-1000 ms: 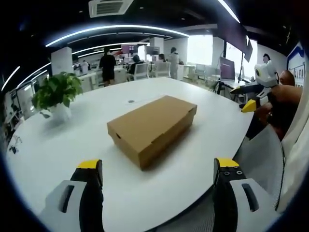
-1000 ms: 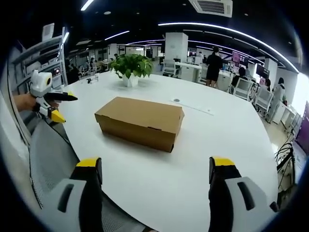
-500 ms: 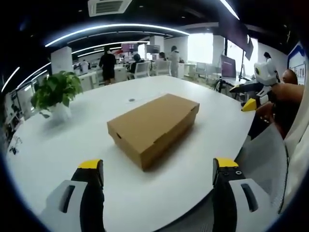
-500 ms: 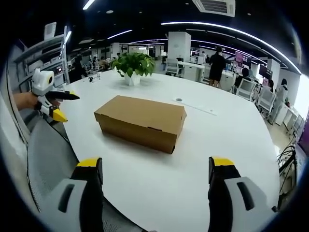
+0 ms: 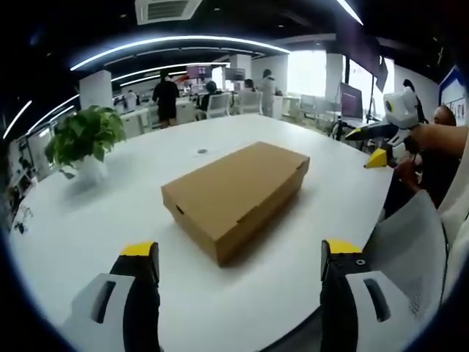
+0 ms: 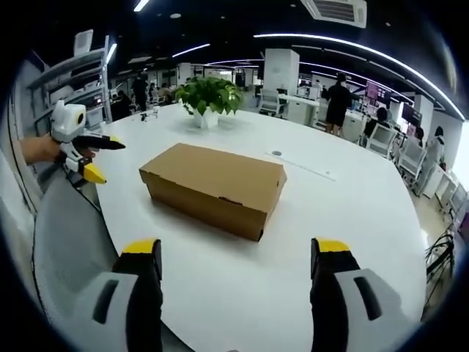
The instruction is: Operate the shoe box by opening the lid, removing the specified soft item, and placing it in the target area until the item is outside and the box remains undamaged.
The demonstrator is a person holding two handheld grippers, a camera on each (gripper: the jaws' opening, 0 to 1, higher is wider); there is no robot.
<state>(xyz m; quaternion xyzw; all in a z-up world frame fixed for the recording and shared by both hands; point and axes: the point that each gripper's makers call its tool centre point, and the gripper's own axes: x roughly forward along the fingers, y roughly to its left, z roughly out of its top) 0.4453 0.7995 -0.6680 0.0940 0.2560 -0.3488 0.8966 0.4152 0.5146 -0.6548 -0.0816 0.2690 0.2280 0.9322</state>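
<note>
The closed cardboard shoe box (image 5: 233,196) lies on the white table (image 5: 88,227), ahead of both grippers, touched by neither. Its long axis slants away to the upper right of the left gripper (image 5: 234,257) and crosswise before the right gripper (image 6: 236,253). Both wide apart, empty; neither clearly nearer.

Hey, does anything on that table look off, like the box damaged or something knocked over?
Nothing stands out. The shoe box sits closed and flat on the white table, with no visible dents, and the potted plant stands upright.
</note>
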